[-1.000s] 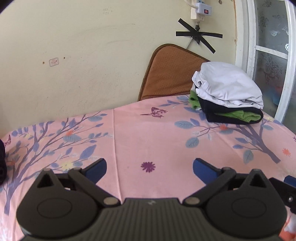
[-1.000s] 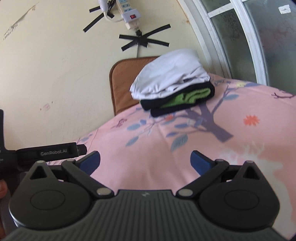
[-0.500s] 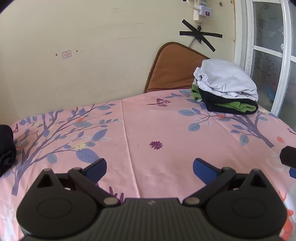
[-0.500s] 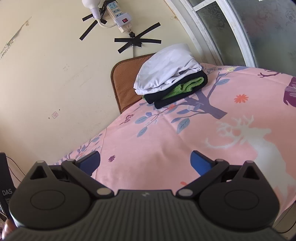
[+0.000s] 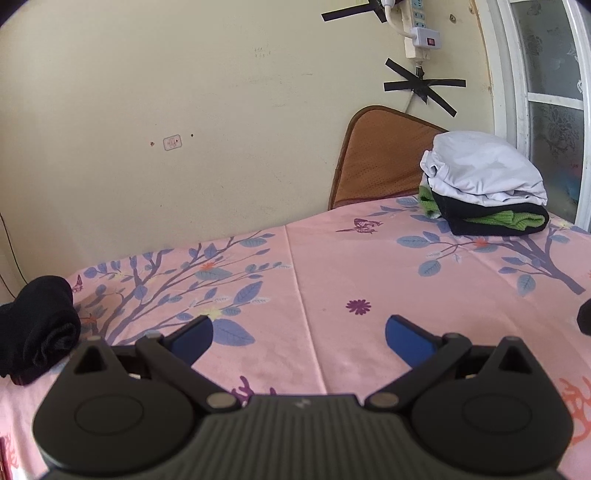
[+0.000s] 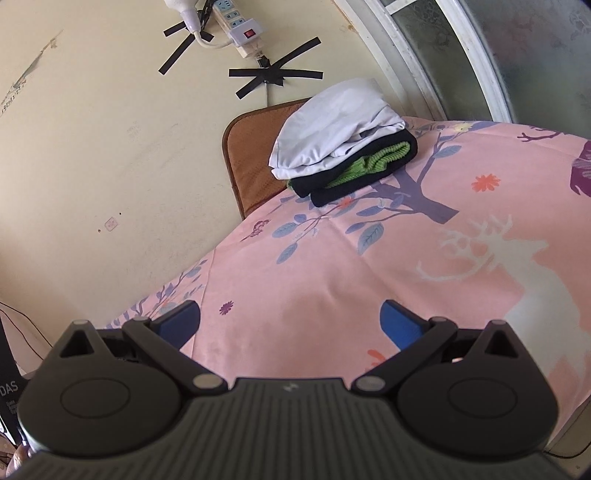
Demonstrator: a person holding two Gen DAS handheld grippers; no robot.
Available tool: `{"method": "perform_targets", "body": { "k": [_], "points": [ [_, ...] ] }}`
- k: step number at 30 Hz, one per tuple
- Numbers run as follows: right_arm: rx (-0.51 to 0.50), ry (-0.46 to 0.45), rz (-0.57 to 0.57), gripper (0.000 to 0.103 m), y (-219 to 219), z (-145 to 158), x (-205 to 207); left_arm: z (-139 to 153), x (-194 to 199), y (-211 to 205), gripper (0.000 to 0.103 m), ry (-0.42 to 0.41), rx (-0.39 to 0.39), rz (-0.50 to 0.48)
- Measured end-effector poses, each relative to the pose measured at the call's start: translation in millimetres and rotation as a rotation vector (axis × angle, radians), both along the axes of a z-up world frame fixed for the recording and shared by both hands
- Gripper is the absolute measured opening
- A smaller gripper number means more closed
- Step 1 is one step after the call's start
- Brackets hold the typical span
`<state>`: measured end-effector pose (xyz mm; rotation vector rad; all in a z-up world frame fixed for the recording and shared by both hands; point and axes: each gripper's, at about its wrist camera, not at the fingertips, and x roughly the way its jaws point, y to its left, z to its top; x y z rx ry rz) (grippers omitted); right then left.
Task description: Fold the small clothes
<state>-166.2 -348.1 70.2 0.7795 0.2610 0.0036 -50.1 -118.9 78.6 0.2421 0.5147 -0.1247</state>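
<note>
A stack of folded clothes (image 5: 484,188) sits at the far right of the pink flowered table: white on top, black and green below. The right wrist view shows the same stack (image 6: 343,144) near the wall. A rolled black garment (image 5: 37,332) lies at the table's left edge. My left gripper (image 5: 299,334) hovers open over the middle of the cloth, holding nothing. My right gripper (image 6: 290,319) is open too, above the near part of the table and well short of the stack.
A brown cushion (image 5: 376,158) leans on the wall behind the stack. A power strip (image 5: 417,29) and black tape crosses are on the wall. A window frame (image 5: 513,92) borders the right side. A dark object (image 5: 583,317) pokes in at right.
Both grippers have pulled back from the stack and risen; the clothes pile looks farther away. The rolled black garment has come into the left view.
</note>
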Motion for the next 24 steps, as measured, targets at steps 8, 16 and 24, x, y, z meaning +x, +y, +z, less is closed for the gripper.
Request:
{"method": "perform_targets", "body": {
  "k": [8,16,24],
  "points": [
    [0.018,0.011,0.004,0.103,1,-4,-1,-6,-1,-6,0.103,-0.009,0.096,-0.019],
    [0.040,0.017,-0.011,0.103,-2,-8,-2,-6,-2,-11,0.103,-0.015,0.125,-0.010],
    [0.056,0.017,-0.014,0.103,-4,-12,-3,-8,-1,-13,0.103,-0.014,0.165,0.032]
  ]
}}
